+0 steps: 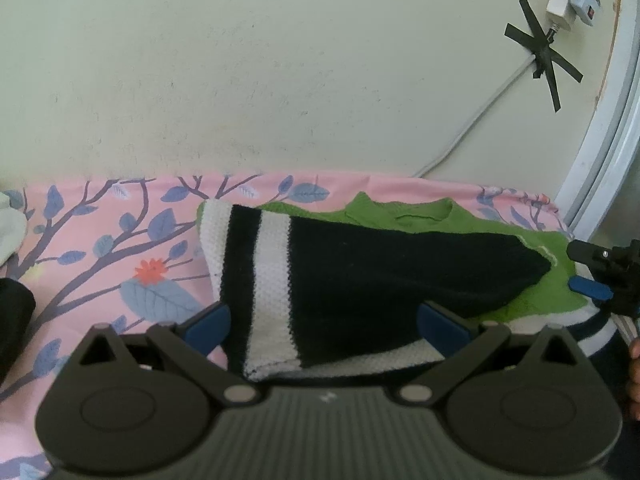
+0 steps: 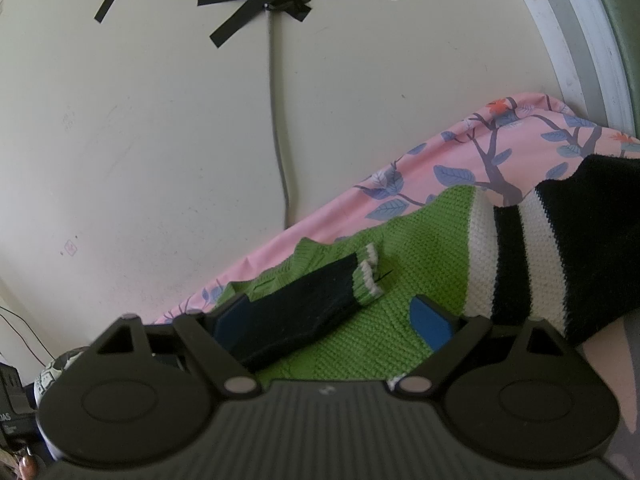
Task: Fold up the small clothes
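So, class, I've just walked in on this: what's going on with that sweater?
A person holding a gripper in each hand is folding a small green knitted sweater with black and white stripes on a pink floral sheet. The left gripper is open over a folded black and white sleeve. The right gripper is open above the other sleeve, which lies across the green body.
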Demonstrator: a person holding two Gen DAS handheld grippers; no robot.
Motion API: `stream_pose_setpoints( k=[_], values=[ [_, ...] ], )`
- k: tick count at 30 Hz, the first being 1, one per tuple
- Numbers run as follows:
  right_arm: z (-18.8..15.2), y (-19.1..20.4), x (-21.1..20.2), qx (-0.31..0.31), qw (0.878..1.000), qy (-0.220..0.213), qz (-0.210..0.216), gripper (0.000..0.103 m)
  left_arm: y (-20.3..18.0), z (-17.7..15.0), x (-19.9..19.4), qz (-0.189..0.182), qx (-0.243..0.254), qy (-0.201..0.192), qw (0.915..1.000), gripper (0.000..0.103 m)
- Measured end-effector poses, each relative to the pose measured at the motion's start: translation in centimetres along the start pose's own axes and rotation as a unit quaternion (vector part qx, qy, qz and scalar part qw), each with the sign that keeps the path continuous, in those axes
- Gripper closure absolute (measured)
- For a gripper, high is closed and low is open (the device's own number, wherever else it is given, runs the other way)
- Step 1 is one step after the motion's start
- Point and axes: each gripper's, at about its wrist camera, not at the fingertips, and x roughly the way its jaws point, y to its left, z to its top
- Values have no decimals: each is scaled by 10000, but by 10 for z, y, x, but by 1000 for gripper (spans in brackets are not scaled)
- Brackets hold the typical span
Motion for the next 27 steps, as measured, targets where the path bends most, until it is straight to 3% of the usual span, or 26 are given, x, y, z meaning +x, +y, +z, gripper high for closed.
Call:
stream_pose_setpoints(
  k=[7, 27],
  values=[
    [0, 0, 0, -2, 10000, 2, 1, 17, -1, 0, 6, 176, 42, 131, 9997, 0],
    [0, 0, 1, -2, 10000, 2, 8, 17, 3, 1, 11, 174, -96, 279, 9994, 0]
  ],
)
